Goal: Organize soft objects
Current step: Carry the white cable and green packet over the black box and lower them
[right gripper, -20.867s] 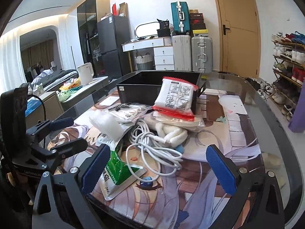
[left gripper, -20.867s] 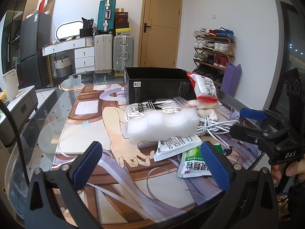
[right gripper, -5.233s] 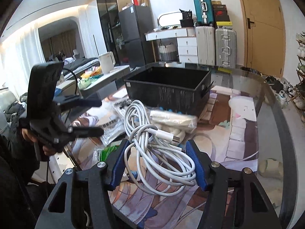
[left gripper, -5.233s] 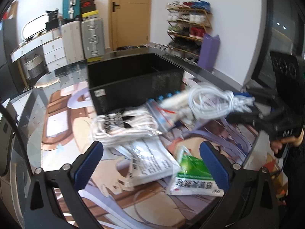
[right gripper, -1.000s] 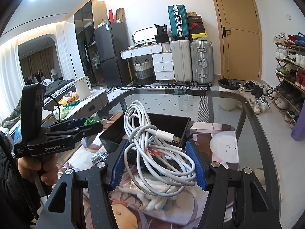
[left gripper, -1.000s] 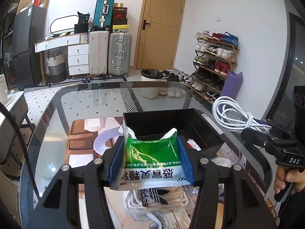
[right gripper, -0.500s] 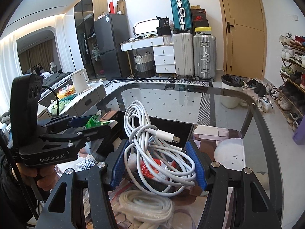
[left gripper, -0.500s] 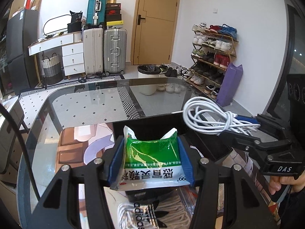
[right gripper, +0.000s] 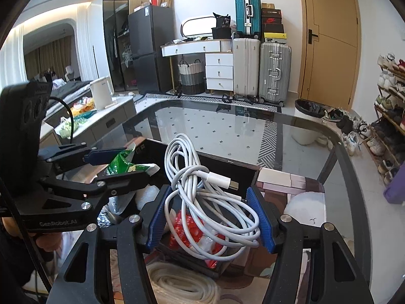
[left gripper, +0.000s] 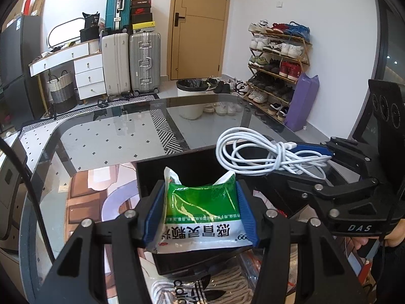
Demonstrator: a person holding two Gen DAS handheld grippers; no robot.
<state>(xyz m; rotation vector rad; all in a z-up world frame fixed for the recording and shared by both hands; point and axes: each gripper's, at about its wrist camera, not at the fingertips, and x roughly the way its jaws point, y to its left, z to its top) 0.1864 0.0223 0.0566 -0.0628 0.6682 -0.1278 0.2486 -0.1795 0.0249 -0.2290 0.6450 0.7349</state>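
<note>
My left gripper [left gripper: 200, 211] clamps the green packet [left gripper: 202, 212], its top pointing away. My right gripper [right gripper: 210, 217] clamps the white cable [right gripper: 202, 190] coil, lengthwise forward, probably above the black bin [left gripper: 182, 167].

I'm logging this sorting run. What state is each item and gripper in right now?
Left gripper: shut on the green and white foil sachet, held above the box.
Right gripper: shut on the coiled white charging cable, held above the box.
Black open-top plastic box: open, on the table; a red and white packet lies inside.
Clear bag of white rope: on the table, outside the box.
</note>
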